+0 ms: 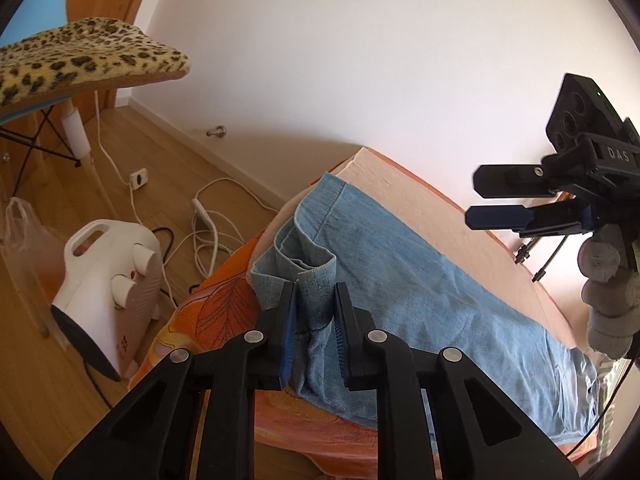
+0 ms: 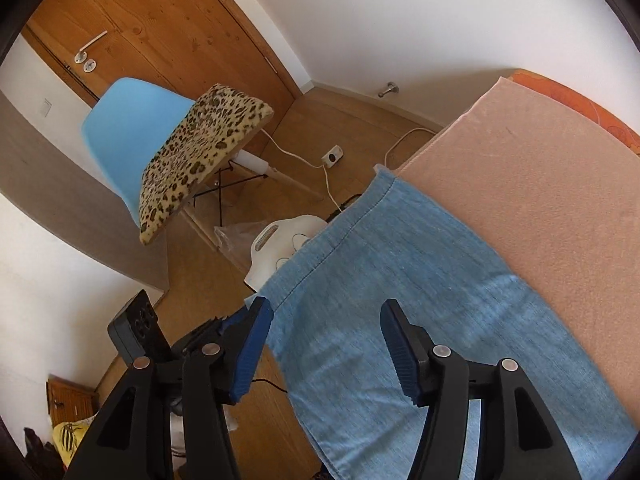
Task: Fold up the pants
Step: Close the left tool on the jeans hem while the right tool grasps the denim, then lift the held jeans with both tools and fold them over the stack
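Light blue denim pants (image 1: 420, 300) lie lengthwise on a pink blanket (image 1: 400, 184) over a bed. My left gripper (image 1: 316, 292) is shut on a bunched fold of the pants near the leg hem at the bed's end, and the cloth fills the narrow gap between its pads. My right gripper (image 1: 476, 198) hovers at the right above the blanket, held by a grey-gloved hand (image 1: 604, 280). In the right wrist view the right gripper (image 2: 326, 308) stands open over the flat pants (image 2: 380, 260), with nothing between its fingers.
A white fan heater (image 1: 108, 300) stands on the wooden floor beside the bed end. White cables and a power strip (image 1: 204, 216) lie near it. A blue chair with a leopard cushion (image 2: 200, 152) stands by the wooden door (image 2: 160, 20). An orange leaf-print cover (image 1: 216, 304) shows under the blanket.
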Demonstrator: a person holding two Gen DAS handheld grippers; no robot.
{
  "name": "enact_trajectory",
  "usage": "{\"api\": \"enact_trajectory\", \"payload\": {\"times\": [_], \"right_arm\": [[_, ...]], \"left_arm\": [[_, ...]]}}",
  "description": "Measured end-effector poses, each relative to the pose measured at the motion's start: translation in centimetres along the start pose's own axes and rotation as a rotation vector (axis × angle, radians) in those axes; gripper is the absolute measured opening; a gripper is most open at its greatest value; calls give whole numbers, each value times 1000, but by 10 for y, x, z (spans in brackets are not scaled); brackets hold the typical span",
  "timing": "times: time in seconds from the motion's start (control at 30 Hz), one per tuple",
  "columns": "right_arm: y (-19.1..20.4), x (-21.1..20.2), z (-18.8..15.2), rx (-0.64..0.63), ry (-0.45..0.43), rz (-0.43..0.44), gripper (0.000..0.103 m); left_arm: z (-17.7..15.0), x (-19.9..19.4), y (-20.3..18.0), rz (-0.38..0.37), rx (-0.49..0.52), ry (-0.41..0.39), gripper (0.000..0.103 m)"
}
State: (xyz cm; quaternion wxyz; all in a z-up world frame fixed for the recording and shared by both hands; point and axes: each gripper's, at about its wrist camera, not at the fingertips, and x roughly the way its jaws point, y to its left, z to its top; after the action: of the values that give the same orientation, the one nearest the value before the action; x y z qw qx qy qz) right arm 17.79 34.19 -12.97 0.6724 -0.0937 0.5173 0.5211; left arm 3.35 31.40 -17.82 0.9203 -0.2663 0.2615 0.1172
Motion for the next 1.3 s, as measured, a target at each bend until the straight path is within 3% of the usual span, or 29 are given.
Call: {"api": "enact_trajectory", "payload": {"times": [0.27, 0.37, 0.5, 0.53, 0.63, 0.73, 0.8, 0.93, 1.17, 1.23, 1.27, 1.3], "right_arm": [[36, 105, 20, -19, 164, -10, 59], [47, 131, 19, -63, 235, -87, 54], [56, 153, 13, -108, 289, -204, 31], [56, 154, 12, -110, 281, -228, 21], [45, 149, 11, -72, 266, -206, 6], [36, 146, 14, -32, 250, -169, 3], [34, 143, 14, -22, 239, -153, 2], [34, 135, 14, -10, 218, -129, 2], [29, 130, 18, 16, 216, -91, 2], [27, 128, 20, 29, 211, -81, 9], [27, 127, 23, 34, 212, -83, 12], [26, 123, 26, 41, 204, -78, 29]], "left_arm": [[-5, -2, -6, -11, 39, -22, 15], [-6, -3, -6, 0, 44, -33, 15], [-12, -3, -10, 26, 75, -34, 15], [-13, -3, -11, 49, 86, -39, 15], [-17, -7, -9, 103, 78, -58, 16], [-18, -4, -2, 77, 31, -29, 23], [-16, 1, 6, 47, -24, 5, 35], [-8, 7, 20, 2, -114, 32, 35], [-4, 14, 15, -13, -100, 32, 35], [-4, 16, 12, -9, -85, 32, 29], [-4, 16, 11, -17, -83, 27, 20], [-4, 14, 11, -16, -81, 20, 18]]}}
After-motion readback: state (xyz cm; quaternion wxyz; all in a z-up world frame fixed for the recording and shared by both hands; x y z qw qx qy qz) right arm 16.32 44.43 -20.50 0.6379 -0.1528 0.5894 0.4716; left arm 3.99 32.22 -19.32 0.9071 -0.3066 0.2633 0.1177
